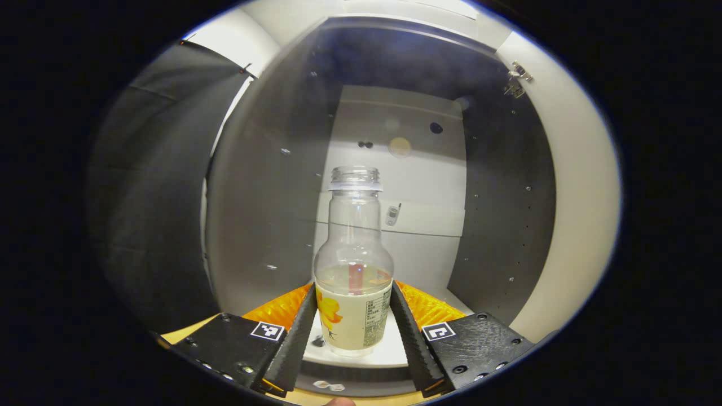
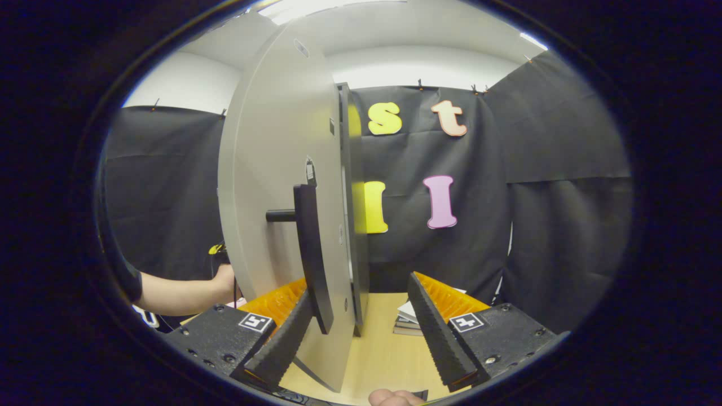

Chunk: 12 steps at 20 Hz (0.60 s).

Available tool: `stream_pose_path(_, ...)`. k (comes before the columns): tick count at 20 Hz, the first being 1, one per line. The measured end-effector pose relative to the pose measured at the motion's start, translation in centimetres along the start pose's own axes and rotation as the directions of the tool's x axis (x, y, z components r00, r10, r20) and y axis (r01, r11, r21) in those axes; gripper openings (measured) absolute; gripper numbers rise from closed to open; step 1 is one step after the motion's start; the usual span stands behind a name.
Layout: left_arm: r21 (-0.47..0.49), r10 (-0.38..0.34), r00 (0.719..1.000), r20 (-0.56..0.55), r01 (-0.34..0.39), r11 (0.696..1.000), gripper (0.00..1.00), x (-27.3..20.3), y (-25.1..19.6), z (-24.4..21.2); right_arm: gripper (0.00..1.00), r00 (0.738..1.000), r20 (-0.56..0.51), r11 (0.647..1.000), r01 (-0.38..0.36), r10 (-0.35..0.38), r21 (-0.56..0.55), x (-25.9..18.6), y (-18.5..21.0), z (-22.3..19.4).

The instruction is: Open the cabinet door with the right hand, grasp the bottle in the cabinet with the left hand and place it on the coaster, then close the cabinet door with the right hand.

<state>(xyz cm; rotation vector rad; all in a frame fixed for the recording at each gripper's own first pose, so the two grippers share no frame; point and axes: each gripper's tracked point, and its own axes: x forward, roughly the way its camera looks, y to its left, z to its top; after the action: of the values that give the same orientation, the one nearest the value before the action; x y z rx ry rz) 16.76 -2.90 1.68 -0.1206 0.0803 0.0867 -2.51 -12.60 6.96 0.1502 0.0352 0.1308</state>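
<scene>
Black claw (image 1: 354, 332) housings w/ screws, square b/w marker tags, ribbed fingers (image 1: 296, 338); dark short sleeve (image 2: 131, 285)

Recording booth: black cloth walls (image 2: 558, 186); lone cabinet (image 1: 265, 186) on wooden table (image 2: 378, 349).

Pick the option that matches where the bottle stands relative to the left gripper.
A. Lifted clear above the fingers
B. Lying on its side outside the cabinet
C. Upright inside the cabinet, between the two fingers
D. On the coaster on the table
C: in the left gripper view the bottle stands upright on the cabinet floor, with the left gripper fingers on either side of its labelled lower body.
</scene>
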Motion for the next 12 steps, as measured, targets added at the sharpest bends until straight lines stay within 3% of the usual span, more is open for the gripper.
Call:
stream_pose_path(1,0.011,0.021,1.000,0.006,-0.021,1.000,0.73,-1.9,0.8,0.0,1.00,1.000,0.002,1.000,-0.012,0.012,-0.014,0.2,-0.1,0.0)
stream_pose_path(2,0.014,0.033,0.999,0.017,-0.033,0.999,0.73,-4.1,2.2,0.1,0.99,1.000,0.013,1.000,-0.019,0.020,-0.021,0.3,-0.1,0.3)
stream_pose_path(3,0.020,0.052,0.998,0.022,-0.053,0.998,0.84,-5.9,3.4,0.0,0.99,0.999,0.020,0.999,-0.027,0.028,-0.022,0.6,0.0,0.4)
stream_pose_path(4,0.031,0.074,0.997,0.023,-0.075,0.997,0.63,-7.6,5.0,-0.4,0.99,0.999,0.028,0.999,-0.043,0.043,-0.018,0.8,0.2,0.3)
stream_pose_path(5,0.055,0.089,0.996,0.024,-0.090,0.994,0.63,-9.1,6.4,-1.1,0.99,0.998,0.039,0.999,-0.051,0.051,-0.013,0.8,0.3,0.3)
stream_pose_path(6,0.086,0.102,0.994,0.028,-0.104,0.991,0.73,-10.7,7.7,-1.8,0.98,0.997,0.051,0.999,-0.053,0.053,-0.004,1.0,0.2,0.3)
stream_pose_path(12,0.199,0.183,0.983,-0.034,-0.173,0.965,0.73,-15.5,13.7,-10.6,0.99,0.995,0.089,0.992,-0.044,0.055,-0.116,1.3,0.1,0.9)
